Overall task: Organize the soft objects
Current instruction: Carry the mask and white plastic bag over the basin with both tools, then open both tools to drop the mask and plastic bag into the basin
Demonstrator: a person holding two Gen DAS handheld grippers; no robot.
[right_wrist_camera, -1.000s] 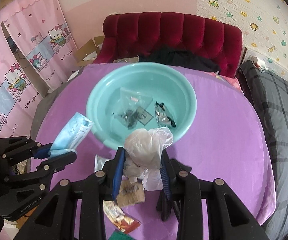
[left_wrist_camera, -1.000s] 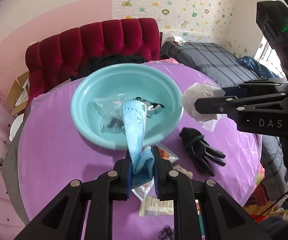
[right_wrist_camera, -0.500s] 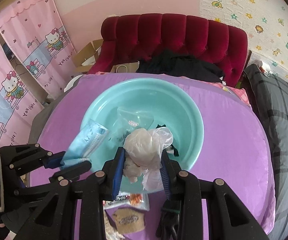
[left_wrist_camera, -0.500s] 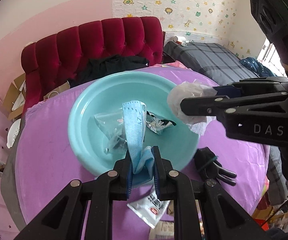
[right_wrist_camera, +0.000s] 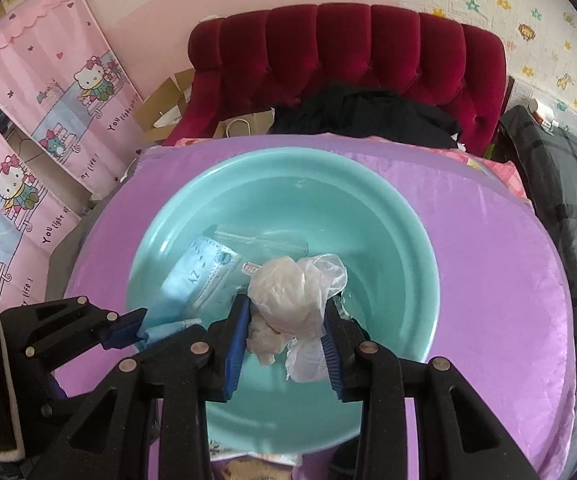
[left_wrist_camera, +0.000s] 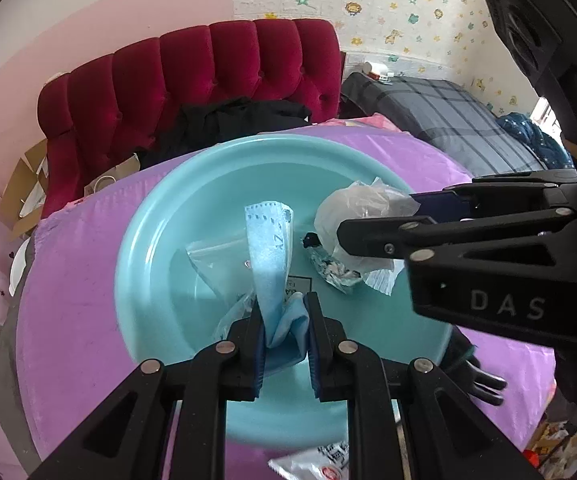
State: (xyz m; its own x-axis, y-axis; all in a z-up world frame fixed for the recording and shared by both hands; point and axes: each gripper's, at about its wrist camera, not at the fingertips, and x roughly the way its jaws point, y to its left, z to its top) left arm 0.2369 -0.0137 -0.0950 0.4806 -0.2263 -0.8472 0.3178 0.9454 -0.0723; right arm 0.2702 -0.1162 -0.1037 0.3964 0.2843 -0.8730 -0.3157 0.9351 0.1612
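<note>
The left claw [left_wrist_camera: 284,320] is clenched on a folded light-blue disposable face mask [left_wrist_camera: 270,252], whose free end stands up from between the blue pads and leans over the middle of the round turquoise plastic basin [left_wrist_camera: 148,280]. In the right wrist view the same mask [right_wrist_camera: 196,276] slants from the left claw [right_wrist_camera: 144,330] at the lower left up into the basin's hollow.

The right claw [right_wrist_camera: 286,340] is grasping a crumpled wad of thin translucent white plastic film [right_wrist_camera: 294,292], pinched between its two pads with loose folds bulging above and hanging below them. Seen from the left wrist camera, that wad [left_wrist_camera: 352,216] sits at the tip of the right claw [left_wrist_camera: 372,220], above the right half of the basin and just right of the mask.

Both claws point down into the basin [right_wrist_camera: 408,216], side by side and close together. On its floor lie a clear plastic zip bag [left_wrist_camera: 212,256] and a small crinkled silver-and-black foil packet [left_wrist_camera: 330,270], the packet directly under the wad; whether the wad touches it is hard to tell.

The basin rests on a round surface covered in shiny purple cloth [left_wrist_camera: 72,280]. A black fabric glove [left_wrist_camera: 476,372] lies on the cloth beyond the basin's right rim.
</note>
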